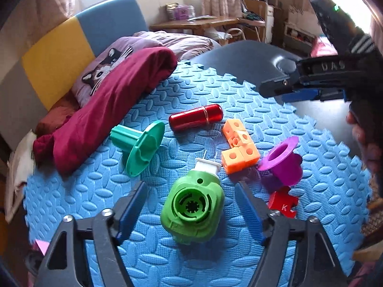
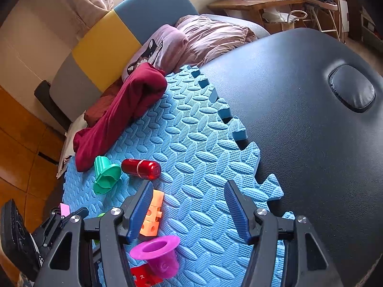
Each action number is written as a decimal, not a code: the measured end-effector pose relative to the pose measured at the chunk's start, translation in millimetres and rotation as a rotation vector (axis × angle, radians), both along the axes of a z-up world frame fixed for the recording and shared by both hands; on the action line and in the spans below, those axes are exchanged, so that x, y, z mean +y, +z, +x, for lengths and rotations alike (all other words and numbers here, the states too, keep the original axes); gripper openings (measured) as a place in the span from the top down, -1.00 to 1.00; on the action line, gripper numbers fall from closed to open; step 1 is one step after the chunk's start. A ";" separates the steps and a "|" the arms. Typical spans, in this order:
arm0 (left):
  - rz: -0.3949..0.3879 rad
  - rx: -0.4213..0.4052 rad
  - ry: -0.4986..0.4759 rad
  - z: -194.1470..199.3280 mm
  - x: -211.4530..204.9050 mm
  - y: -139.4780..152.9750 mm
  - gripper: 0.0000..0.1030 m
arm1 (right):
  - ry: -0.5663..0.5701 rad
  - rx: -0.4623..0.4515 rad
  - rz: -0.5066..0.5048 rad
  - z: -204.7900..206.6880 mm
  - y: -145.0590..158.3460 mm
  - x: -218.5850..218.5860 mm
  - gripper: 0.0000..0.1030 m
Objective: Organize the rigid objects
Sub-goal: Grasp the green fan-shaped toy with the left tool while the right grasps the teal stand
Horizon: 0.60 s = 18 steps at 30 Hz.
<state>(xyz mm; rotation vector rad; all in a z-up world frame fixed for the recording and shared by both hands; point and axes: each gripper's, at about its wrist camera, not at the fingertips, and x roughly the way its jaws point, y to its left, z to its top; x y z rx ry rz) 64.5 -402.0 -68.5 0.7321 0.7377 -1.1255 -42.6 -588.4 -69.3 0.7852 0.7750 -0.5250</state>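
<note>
Left gripper (image 1: 191, 212): fingers spread wide, green plug-in device (image 1: 192, 209) lying on the blue foam mat (image 1: 323, 179) between them, untouched. Beyond its tips: orange cube block (image 1: 239, 147), red capsule (image 1: 195, 117), teal spool (image 1: 138, 147). Right gripper (image 2: 189, 209): spread, empty, purple cup (image 2: 158, 254) near its left finger.

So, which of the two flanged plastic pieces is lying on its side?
The teal one, beside the red capsule; the purple one stands with its opening facing up.
</note>
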 end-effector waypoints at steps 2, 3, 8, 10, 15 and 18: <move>0.019 0.000 -0.020 0.6 -5.4 -4.0 -0.51 | 0.000 0.000 0.001 0.1 -0.2 -0.1 -0.22; 0.030 -0.002 -0.023 1.1 -8.6 -7.5 -0.51 | -0.001 0.001 0.001 0.1 -0.3 -0.1 -0.22; 0.051 0.030 0.014 3.2 -5.6 -22.1 -0.07 | -0.008 0.006 -0.001 0.0 -0.9 -1.3 -0.22; 0.038 0.014 0.056 0.0 2.8 -22.9 -0.05 | -0.008 0.005 0.002 0.0 -1.3 -1.9 -0.22; -0.032 0.068 0.283 1.3 44.0 -19.5 -0.05 | 0.019 0.002 -0.014 2.6 0.3 2.4 -0.22; -0.072 0.097 0.373 -10.0 70.0 -18.7 -0.04 | 0.052 0.005 -0.043 6.8 2.5 9.0 -0.22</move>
